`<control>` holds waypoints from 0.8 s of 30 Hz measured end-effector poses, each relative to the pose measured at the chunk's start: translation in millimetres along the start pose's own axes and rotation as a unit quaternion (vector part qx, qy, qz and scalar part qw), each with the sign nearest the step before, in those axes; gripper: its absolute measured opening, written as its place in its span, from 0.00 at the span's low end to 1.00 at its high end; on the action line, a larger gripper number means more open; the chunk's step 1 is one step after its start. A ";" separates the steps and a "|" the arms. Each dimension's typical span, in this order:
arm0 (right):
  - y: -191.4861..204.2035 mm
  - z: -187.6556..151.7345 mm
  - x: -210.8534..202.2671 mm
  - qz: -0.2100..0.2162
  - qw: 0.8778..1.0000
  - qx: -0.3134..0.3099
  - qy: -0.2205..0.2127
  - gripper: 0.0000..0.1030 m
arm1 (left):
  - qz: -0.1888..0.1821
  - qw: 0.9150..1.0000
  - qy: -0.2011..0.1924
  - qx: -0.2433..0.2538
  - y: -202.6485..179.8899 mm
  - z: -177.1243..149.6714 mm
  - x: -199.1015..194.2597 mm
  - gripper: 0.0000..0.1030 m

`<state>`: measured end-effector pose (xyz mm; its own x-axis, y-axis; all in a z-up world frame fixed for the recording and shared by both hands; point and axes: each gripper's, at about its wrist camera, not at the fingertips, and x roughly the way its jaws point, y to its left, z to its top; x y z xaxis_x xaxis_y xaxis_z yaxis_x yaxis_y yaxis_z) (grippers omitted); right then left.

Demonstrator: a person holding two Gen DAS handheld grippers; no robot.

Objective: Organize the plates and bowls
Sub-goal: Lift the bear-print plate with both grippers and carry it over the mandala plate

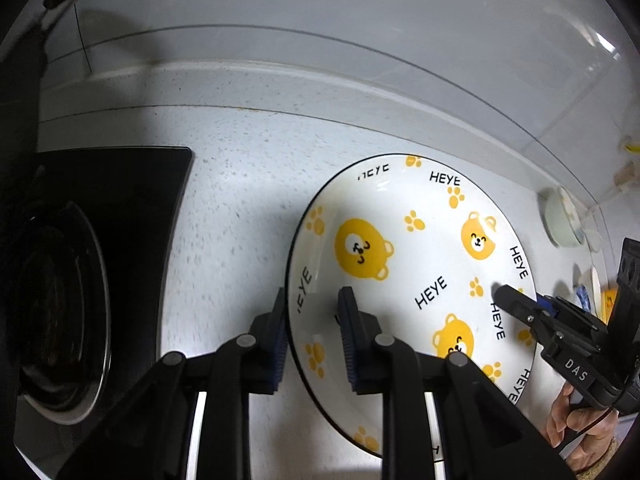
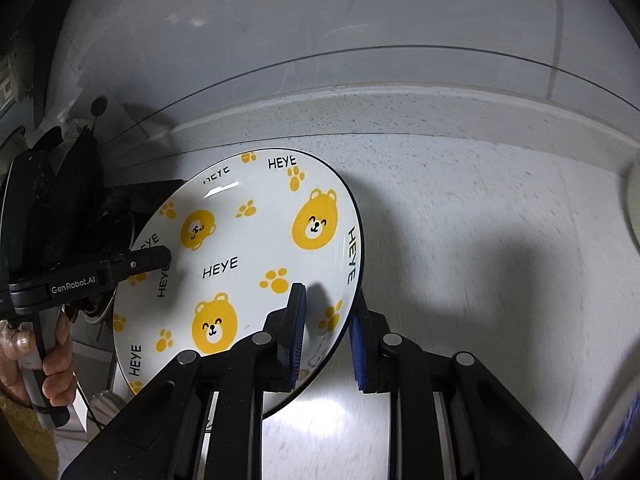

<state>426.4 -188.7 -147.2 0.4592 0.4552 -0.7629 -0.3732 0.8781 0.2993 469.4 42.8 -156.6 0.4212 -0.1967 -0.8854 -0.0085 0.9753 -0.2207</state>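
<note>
A white plate [image 1: 408, 264] printed with yellow bears and "HEYE" lettering is held over the speckled table [image 1: 240, 200], tilted, with each gripper taking an opposite edge. The left gripper [image 1: 312, 304] has its fingers clamped on the plate's left rim, and the right gripper [image 2: 328, 304] has its fingers clamped on the right rim. A black stove [image 1: 100, 240] sits just to the left.
</note>
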 end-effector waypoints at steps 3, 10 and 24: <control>8.4 -16.0 -20.2 -0.010 1.000 0.008 -0.013 0.18 | -0.008 1.000 -0.006 0.010 -4.6 -14.4 -19.4 0.21; 38.5 -54.2 -66.1 -0.025 0.999 0.018 -0.036 0.18 | -0.021 0.999 -0.013 0.034 1.8 -58.1 -74.0 0.21; 109.9 -145.5 -105.8 -0.027 0.998 0.028 -0.047 0.18 | -0.025 0.998 -0.012 0.048 39.0 -183.2 -144.5 0.21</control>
<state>219.6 -161.8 -116.9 0.5517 0.4173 -0.7222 -0.3018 0.9070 0.2936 242.0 90.9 -112.3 0.4406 -0.2447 -0.8637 0.0999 0.9695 -0.2237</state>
